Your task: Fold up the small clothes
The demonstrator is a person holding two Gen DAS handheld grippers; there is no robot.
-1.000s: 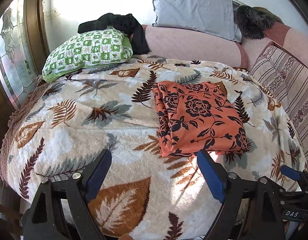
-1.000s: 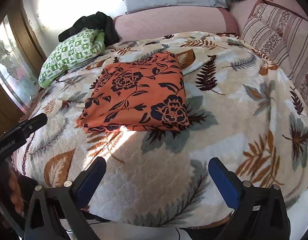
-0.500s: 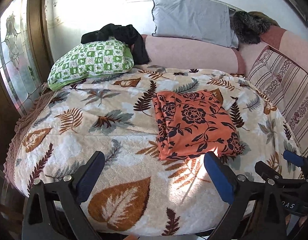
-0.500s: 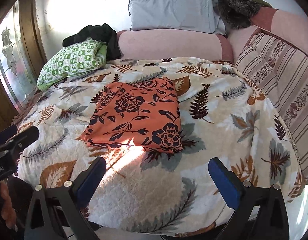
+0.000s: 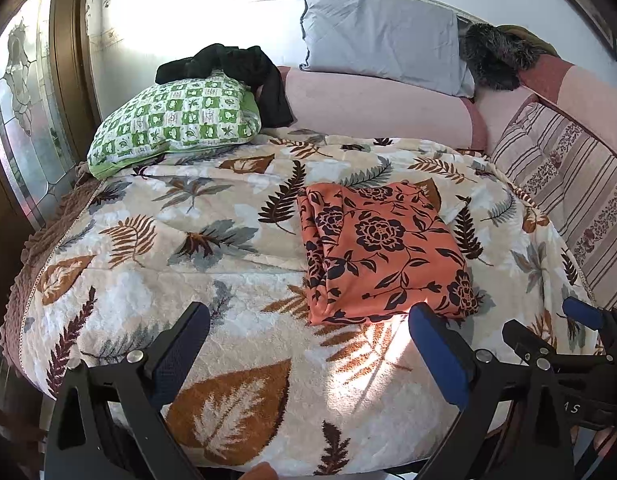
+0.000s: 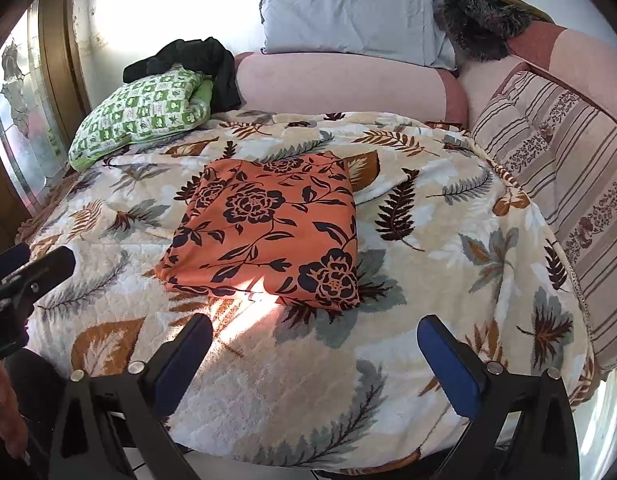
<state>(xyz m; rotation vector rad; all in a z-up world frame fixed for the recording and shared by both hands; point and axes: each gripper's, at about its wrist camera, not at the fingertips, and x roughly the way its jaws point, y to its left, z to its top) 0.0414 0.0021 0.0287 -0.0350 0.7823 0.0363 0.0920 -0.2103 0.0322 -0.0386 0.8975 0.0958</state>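
Hovering above the near edge of the bed, the left gripper (image 5: 308, 350) has its two blue-padded fingers (image 5: 438, 354) spread wide with nothing between them; they have just been opening further. The right gripper (image 6: 314, 354) is likewise wide open and empty, its two fingers (image 6: 448, 364) apart over the blanket (image 6: 448, 272). Each gripper shows at the edge of the other's view, so the two sit side by side.

Just beyond the fingers lies one folded cloth (image 6: 268, 236), orange with dark flowers, flat on the leaf-patterned blanket near the middle of the bed. Neither gripper touches it. A patch of sunlight falls on the blanket at its near edge.

Farther back there are three pillows: one green checked pillow (image 5: 176, 120) at the back left, one grey pillow (image 5: 382, 54) leaning on the wall, and one striped pillow (image 6: 556, 160) along the right side. One black garment (image 5: 244, 68) is draped over the green pillow. One dark furry thing (image 5: 496, 56) sits in the back right corner on the pink headrest (image 5: 372, 108).
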